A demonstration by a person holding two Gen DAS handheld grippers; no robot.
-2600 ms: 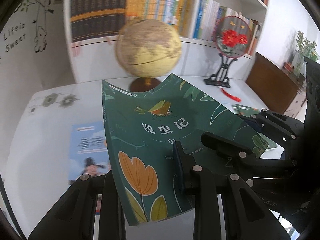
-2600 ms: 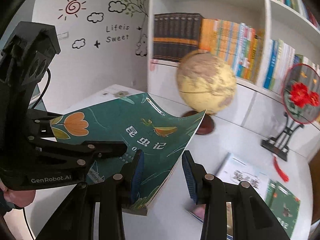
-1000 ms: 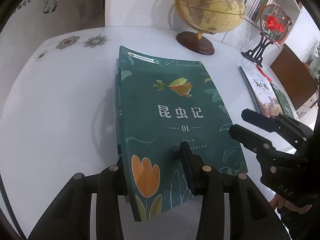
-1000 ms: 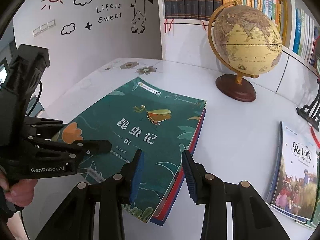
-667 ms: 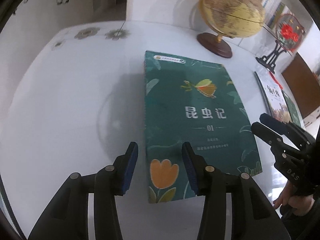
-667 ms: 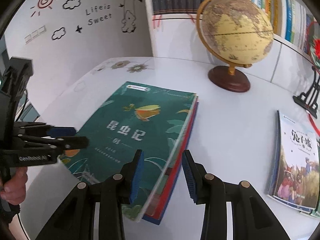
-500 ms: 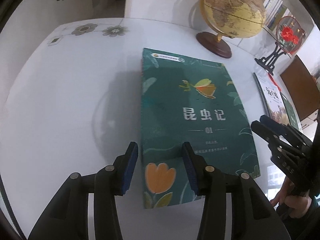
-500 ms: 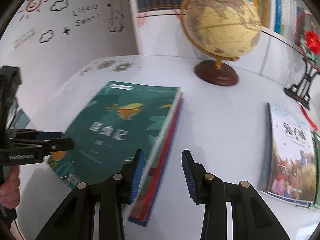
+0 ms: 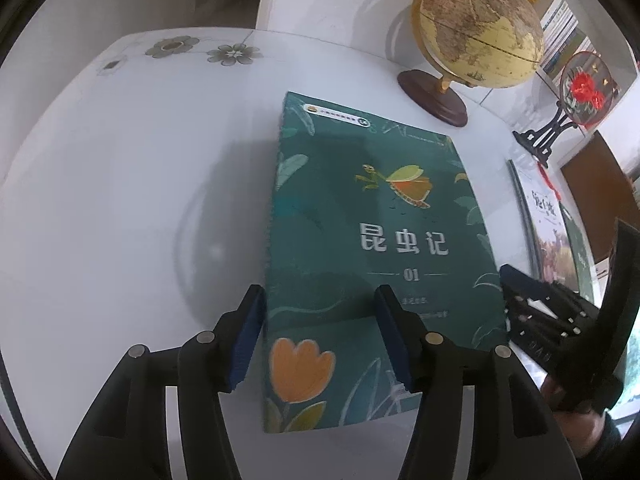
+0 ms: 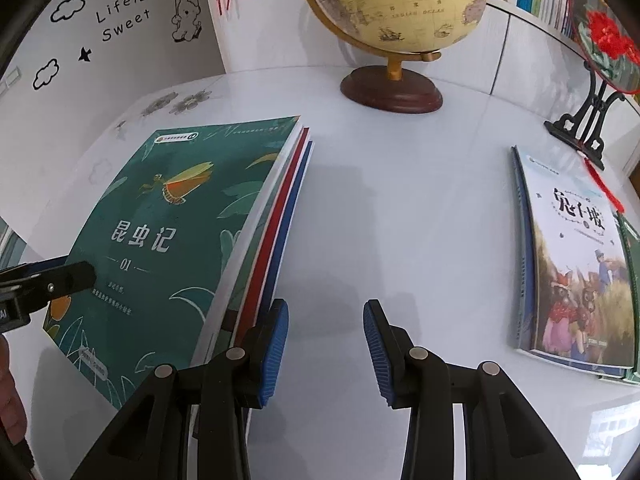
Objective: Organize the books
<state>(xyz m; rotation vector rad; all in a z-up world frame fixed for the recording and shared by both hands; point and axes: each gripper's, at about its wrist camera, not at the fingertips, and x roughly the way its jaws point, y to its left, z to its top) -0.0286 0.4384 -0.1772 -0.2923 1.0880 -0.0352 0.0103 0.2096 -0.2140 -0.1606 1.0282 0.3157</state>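
A green book with an insect and an orange tulip on its cover (image 9: 380,220) (image 10: 168,232) lies flat on top of a stack with a red and a blue book (image 10: 280,220) on the white table (image 10: 400,200). My left gripper (image 9: 320,308) hovers over the stack's near left corner. Its jaws are opening, and the pads do not press the book. My right gripper (image 10: 325,320) stands over bare table just right of the stack, jaws apart with nothing between them. It also shows at the right edge of the left wrist view (image 9: 540,320).
A globe (image 9: 476,28) (image 10: 396,0) on a wooden foot stands behind the stack. A round fan ornament on a black stand (image 10: 600,60) sits at the back right. A picture book (image 10: 576,256) lies at the right on another green book (image 10: 630,240). Bookshelves line the back wall.
The left gripper let go of the green book and its jaws widened; the book now lies flat on the stack. The right gripper slid right, off the stack's edge to bare table.
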